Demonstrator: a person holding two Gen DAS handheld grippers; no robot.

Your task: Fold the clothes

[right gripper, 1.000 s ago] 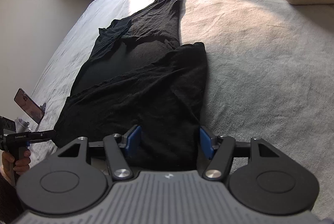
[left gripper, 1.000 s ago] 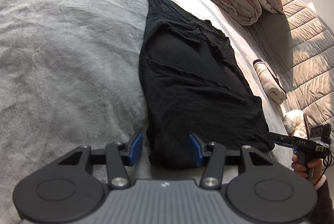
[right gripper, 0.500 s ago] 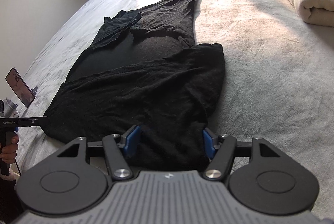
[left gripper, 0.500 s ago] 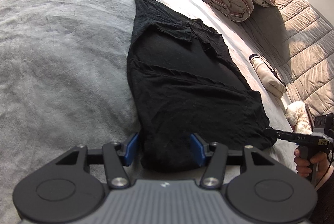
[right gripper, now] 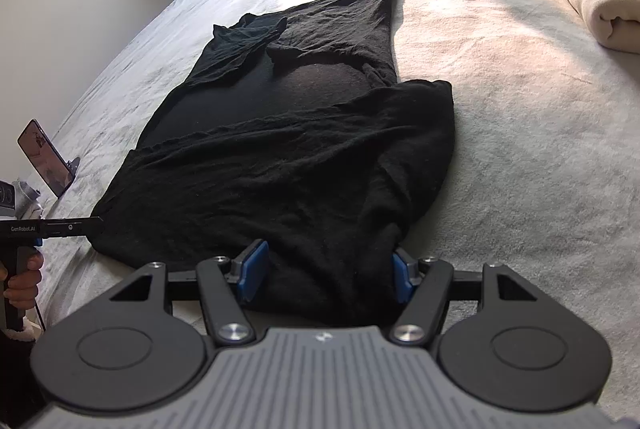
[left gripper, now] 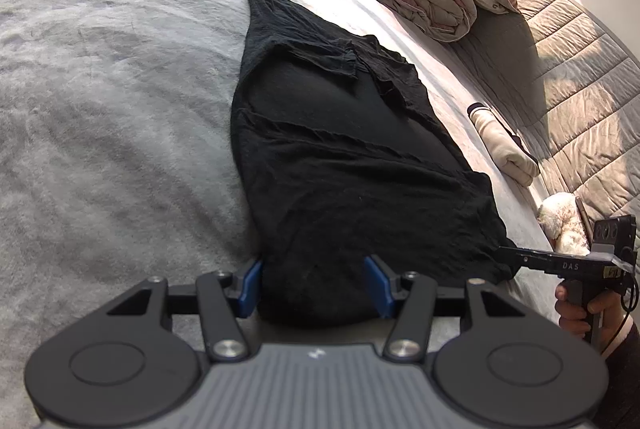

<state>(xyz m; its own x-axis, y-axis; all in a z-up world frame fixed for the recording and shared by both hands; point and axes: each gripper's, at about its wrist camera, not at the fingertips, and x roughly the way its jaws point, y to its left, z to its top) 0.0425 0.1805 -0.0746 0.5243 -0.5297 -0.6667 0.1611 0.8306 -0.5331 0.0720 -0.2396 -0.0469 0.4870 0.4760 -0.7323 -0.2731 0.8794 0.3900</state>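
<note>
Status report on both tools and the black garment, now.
Left tool and right tool open, each straddling the near hem. Black garment flat on the bed, sides folded in. Nothing in the way.
</note>
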